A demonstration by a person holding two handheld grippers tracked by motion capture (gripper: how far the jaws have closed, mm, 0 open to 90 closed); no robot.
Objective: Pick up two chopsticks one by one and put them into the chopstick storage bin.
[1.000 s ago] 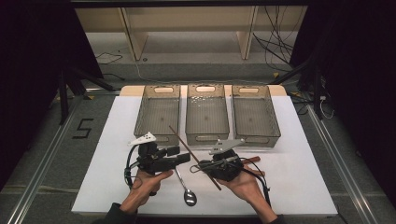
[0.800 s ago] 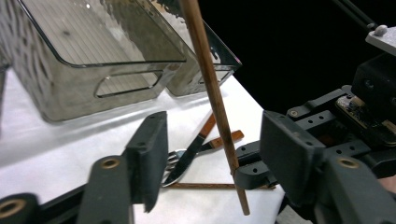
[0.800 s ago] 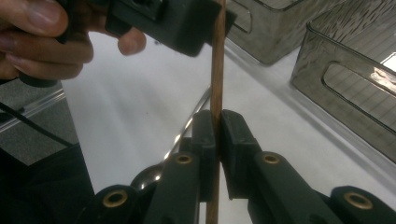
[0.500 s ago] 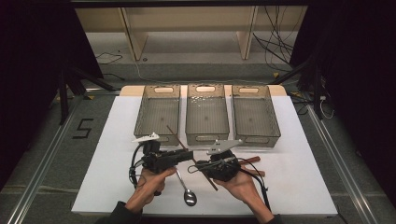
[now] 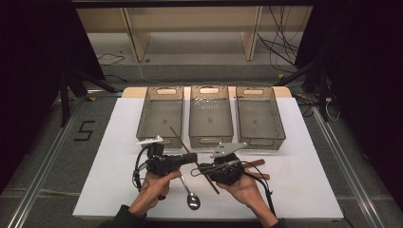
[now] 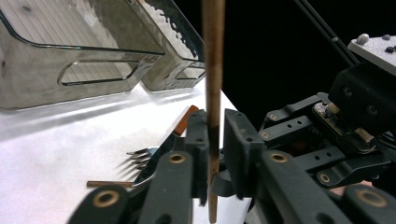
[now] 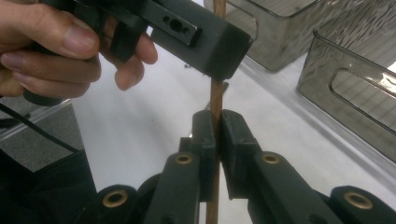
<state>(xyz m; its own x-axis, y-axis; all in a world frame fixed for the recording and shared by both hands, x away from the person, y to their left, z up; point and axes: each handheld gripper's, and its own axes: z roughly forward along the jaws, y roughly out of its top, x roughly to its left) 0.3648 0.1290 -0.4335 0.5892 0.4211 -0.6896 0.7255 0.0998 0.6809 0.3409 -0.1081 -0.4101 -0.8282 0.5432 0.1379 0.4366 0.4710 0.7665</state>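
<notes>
A thin brown chopstick (image 5: 177, 135) slants up over the white table, toward the left bin. My right gripper (image 5: 202, 169) is shut on its lower part, pads pressed to both sides (image 7: 216, 133). My left gripper (image 5: 194, 158) comes in from the left just above that grip. Its jaws have just been closing around the chopstick (image 6: 214, 70). In the left gripper view (image 6: 215, 135) one pad touches the stick and a narrow gap remains at the other. A hand and the left gripper's jaw (image 7: 201, 32) cross the top of the right gripper view.
Three clear grey bins (image 5: 160, 116) (image 5: 210, 114) (image 5: 260, 116) stand in a row behind the grippers. A metal spoon (image 5: 190, 194) lies at the front. A fork (image 6: 144, 161) and another stick (image 6: 109, 184) lie under the grippers, and brown handles (image 5: 256, 162) lie to the right.
My left gripper's jaws stood wide apart a second ago and have drawn in around the chopstick. The right gripper has kept still with the stick in it.
</notes>
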